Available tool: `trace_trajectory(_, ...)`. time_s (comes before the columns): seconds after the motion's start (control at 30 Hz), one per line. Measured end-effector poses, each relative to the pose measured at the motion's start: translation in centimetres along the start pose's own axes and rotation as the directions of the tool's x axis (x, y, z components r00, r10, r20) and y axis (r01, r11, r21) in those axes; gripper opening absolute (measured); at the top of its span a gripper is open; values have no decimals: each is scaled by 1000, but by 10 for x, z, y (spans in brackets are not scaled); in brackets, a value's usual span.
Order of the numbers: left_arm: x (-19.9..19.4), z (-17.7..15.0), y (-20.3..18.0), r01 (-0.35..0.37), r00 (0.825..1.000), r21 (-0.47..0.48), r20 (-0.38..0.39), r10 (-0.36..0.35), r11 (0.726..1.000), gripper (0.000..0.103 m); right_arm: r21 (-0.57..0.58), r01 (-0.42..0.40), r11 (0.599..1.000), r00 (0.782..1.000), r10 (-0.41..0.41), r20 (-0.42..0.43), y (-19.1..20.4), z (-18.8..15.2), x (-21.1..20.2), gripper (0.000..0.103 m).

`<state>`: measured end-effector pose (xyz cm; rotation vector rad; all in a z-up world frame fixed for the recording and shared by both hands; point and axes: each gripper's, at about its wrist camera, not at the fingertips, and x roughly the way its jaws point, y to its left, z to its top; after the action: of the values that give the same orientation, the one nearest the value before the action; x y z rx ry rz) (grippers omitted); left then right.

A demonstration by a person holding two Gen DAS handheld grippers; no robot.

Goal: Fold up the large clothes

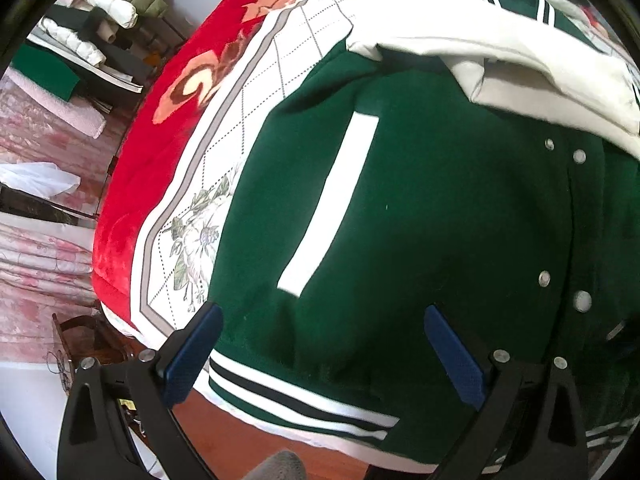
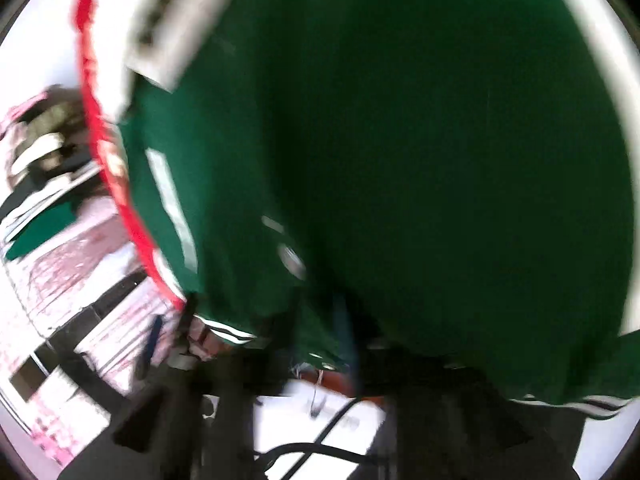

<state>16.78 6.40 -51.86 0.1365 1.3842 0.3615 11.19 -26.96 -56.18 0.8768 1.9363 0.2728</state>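
A dark green varsity jacket (image 1: 420, 220) with white sleeves (image 1: 500, 52), a white pocket stripe, metal snaps and a striped hem lies spread on the bed. My left gripper (image 1: 320, 344) is open, its blue pads (image 1: 192, 356) on either side of the jacket's lower hem area, a little above it. In the right wrist view, heavily blurred, the green jacket (image 2: 420, 160) fills the frame and hangs close to the camera. My right gripper (image 2: 256, 340) shows only as dark blurred fingers under the fabric; its grip is unclear.
The bed has a white floral sheet (image 1: 248, 128) and a red floral blanket (image 1: 168, 128) along its left side. Stacks of folded clothes (image 1: 100, 20) stand at far left. Pink patterned bedding (image 1: 40, 264) lies left, and a wooden floor (image 1: 240, 440) shows below.
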Motion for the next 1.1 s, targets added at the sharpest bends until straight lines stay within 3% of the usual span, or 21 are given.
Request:
trace_trajectory(0.07,2,-2,-1,-1,1000,8,-17,1,1000,103,22,-35,999,999,36,-40,-10,0,19,10)
trace_trajectory(0.13,-4,0,2,9,1000,-5,-11,-9,1000,103,5,-24,1000,1000,25,-19,-6,1,10,11)
trace_trajectory(0.2,-14,9,7,27,1000,-22,8,-27,999,103,-38,-28,999,999,29,35,1,-4,-17,11)
trace_trajectory(0.27,-32,28,10,52,998,-38,49,-50,998,103,-106,10,994,993,2,116,18,-8,-47,17)
trace_trajectory(0.33,-51,57,8,84,990,-41,117,-79,996,103,-164,75,984,975,-38,217,33,-8,-90,38)
trace_trajectory(0.4,-66,84,5,89,979,-49,191,-78,995,103,-209,129,970,948,-59,312,47,-2,-131,52)
trace_trajectory(0.5,-81,147,-12,50,947,-59,319,-28,997,103,-225,164,961,902,-53,429,59,23,-191,53)
trace_trajectory(0.6,-77,202,-32,22,925,-71,379,7,997,103,-202,167,965,853,-39,520,70,67,-232,53)
trace_trajectory(0.7,-64,243,-57,6,926,-69,378,20,998,103,-174,201,964,804,-61,591,89,133,-255,62)
trace_trajectory(0.77,-46,272,-79,-32,930,-58,364,51,998,103,-149,210,966,788,-77,611,97,180,-265,62)
trace_trajectory(0.93,2,319,-121,-107,943,-38,314,114,993,103,-97,225,970,803,-128,582,120,296,-240,62)
trace_trajectory(1.0,21,334,-133,-129,950,-30,284,133,991,103,-82,245,966,807,-157,569,125,330,-238,62)
trace_trajectory(1.1,45,349,-149,-145,958,-19,247,146,989,103,-65,279,958,826,-205,525,138,368,-201,62)
